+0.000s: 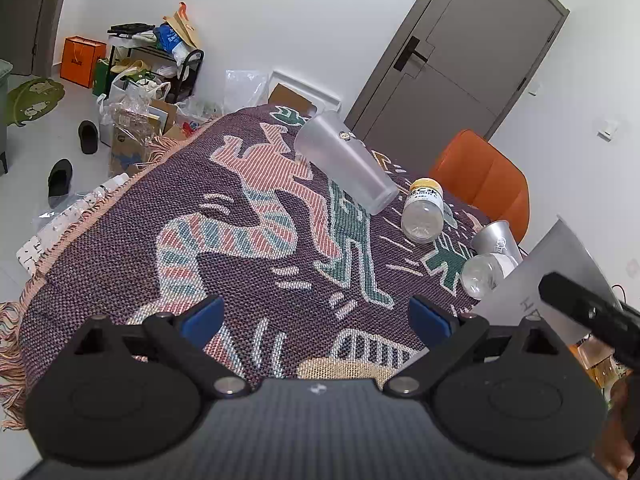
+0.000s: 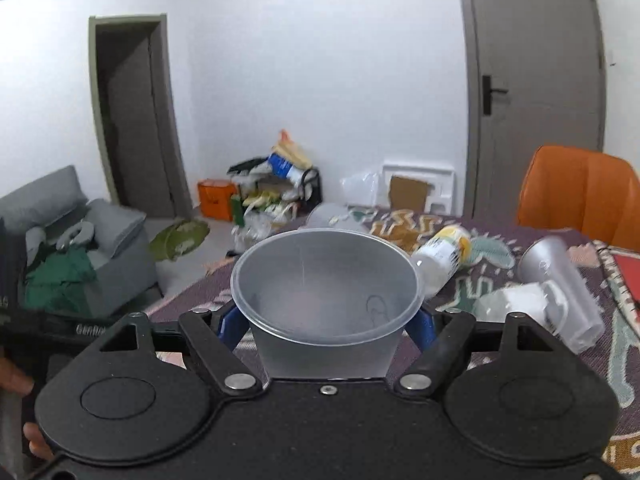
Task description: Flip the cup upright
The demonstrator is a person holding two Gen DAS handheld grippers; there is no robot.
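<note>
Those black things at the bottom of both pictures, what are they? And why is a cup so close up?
They are grabbing tools that a person holds, one in each hand, each with a camera looking along its fingers. The left tool is open and holds nothing. The right tool grips a frosted cup, mouth up, so its camera sees it up close. On the patterned cloth another frosted cup lies on its side, beside a yellow-capped bottle that is also lying down.

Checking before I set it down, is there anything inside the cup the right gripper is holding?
The cup in the right gripper looks empty: bare frosted walls. Its bottom is hidden behind the near rim.
</note>
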